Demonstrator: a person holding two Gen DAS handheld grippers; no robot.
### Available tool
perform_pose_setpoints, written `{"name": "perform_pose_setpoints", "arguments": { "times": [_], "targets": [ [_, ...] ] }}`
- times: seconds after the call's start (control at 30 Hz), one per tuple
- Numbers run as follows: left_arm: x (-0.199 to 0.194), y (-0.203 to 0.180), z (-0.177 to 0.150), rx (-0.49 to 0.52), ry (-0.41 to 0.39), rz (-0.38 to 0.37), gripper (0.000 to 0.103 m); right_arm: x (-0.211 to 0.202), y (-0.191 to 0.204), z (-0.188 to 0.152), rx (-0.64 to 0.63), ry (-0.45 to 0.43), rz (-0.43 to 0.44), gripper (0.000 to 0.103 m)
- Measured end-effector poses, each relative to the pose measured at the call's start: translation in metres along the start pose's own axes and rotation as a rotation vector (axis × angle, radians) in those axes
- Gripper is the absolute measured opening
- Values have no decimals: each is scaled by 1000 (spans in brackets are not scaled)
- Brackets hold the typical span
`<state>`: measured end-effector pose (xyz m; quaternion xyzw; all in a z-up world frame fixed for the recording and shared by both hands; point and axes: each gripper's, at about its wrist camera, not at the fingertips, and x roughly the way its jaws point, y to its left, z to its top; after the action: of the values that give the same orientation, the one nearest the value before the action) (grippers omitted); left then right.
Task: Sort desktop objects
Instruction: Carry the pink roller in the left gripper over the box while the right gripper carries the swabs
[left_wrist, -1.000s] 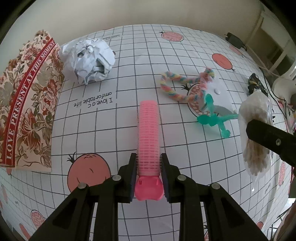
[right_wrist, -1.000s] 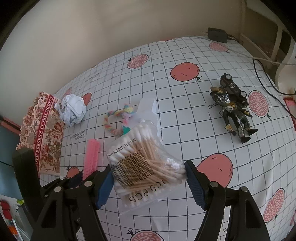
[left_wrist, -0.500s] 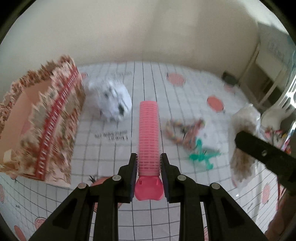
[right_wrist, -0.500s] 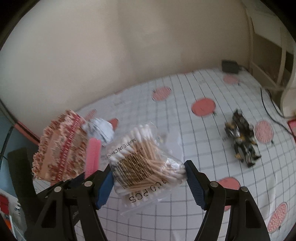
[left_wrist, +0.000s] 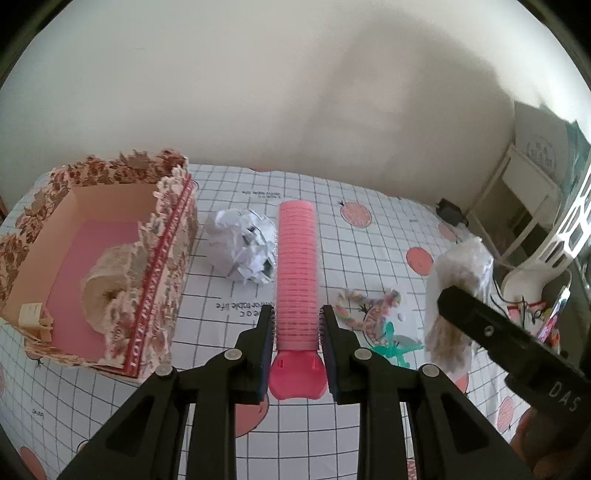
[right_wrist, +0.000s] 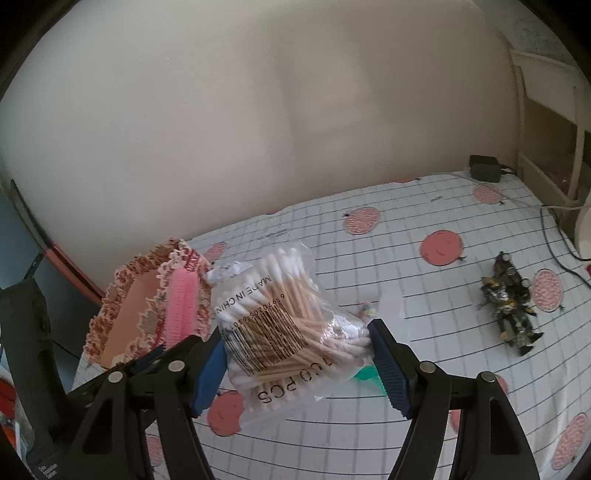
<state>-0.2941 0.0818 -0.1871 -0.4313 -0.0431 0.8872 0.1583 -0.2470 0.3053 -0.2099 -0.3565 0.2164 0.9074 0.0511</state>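
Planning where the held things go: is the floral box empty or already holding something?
Not empty. The open floral box shows a pale, round, roll-like object on its pink floor; what it is cannot be told.

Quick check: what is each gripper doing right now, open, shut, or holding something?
Left gripper: shut on the pink hair roller.
Right gripper: shut on the bag of cotton swabs.

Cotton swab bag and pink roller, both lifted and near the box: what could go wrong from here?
1. The right gripper holds the cotton swab bag by slippery film; the bag could slide out.
2. The left gripper pinches only the base end of the pink roller, so the long free end could pivot or clip the floral box wall.
3. Both grippers are close together; they may collide over the box.
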Motion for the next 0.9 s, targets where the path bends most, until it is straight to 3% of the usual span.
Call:
{"name": "perform_pose_setpoints", "arguments": {
  "times": [0.6, 0.9],
  "targets": [
    [-51, 101, 6, -184, -108, 61, 25, 16, 111, -16, -140, -22, 122, 75],
    [-68, 143, -2, -266, -143, 85, 25, 28, 148, -30, -190, -2, 157, 75]
  ]
}}
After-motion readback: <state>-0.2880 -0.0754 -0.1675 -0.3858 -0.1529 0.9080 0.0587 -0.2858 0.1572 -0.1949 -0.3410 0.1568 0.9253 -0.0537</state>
